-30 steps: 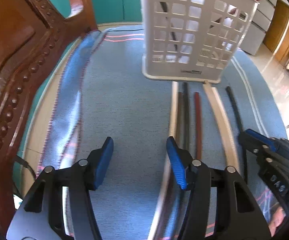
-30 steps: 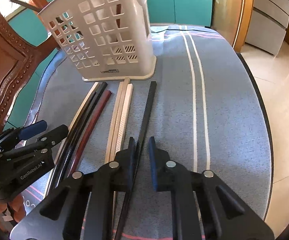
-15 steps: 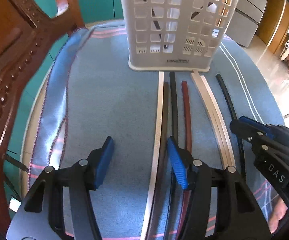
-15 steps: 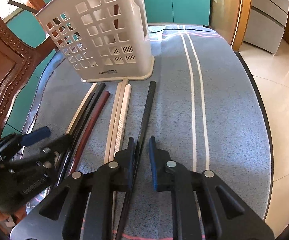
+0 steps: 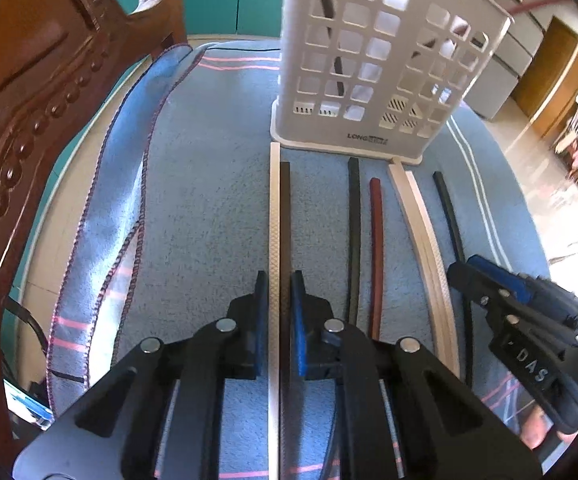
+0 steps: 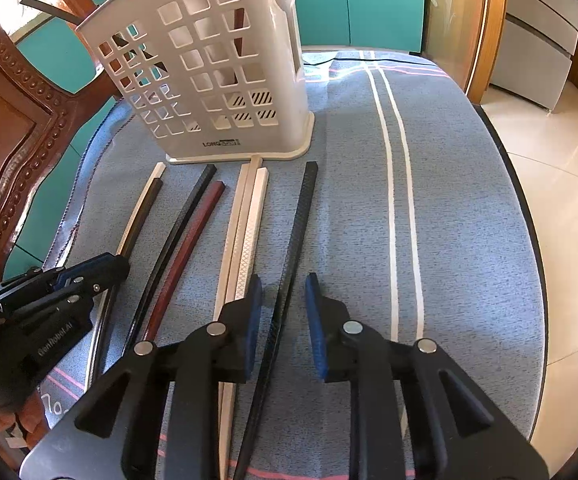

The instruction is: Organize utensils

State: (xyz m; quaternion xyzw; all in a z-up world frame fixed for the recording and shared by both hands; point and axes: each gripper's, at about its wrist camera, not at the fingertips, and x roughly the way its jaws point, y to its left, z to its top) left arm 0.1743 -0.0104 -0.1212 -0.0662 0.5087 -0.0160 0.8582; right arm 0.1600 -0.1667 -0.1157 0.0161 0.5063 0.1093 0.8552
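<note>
A white slotted basket point(image 5: 369, 80) point(image 6: 209, 80) stands at the back of the blue cloth. Several chopsticks lie in front of it, pointing at it. My left gripper point(image 5: 279, 280) point(image 6: 101, 264) is closing, its pads against a white chopstick point(image 5: 274, 208) and a dark brown one point(image 5: 285, 220) side by side. To their right lie a black stick point(image 5: 353, 220), a red-brown one point(image 5: 376, 240) and a pale pair point(image 5: 421, 232). My right gripper point(image 6: 281, 284) point(image 5: 465, 268) is opening. A black chopstick point(image 6: 301, 220) lies loose between its pads.
A carved wooden chair back point(image 5: 29, 100) rises close on the left. The blue cloth point(image 6: 449, 200) covers a round table whose edge point(image 6: 529, 240) curves along the right, with tiled floor beyond. Dark sticks point(image 5: 331, 40) stand inside the basket.
The left jaws went from wide apart to closed on the white and dark brown sticks, which now sit apart from the other sticks. The right jaws widened off the black stick.
</note>
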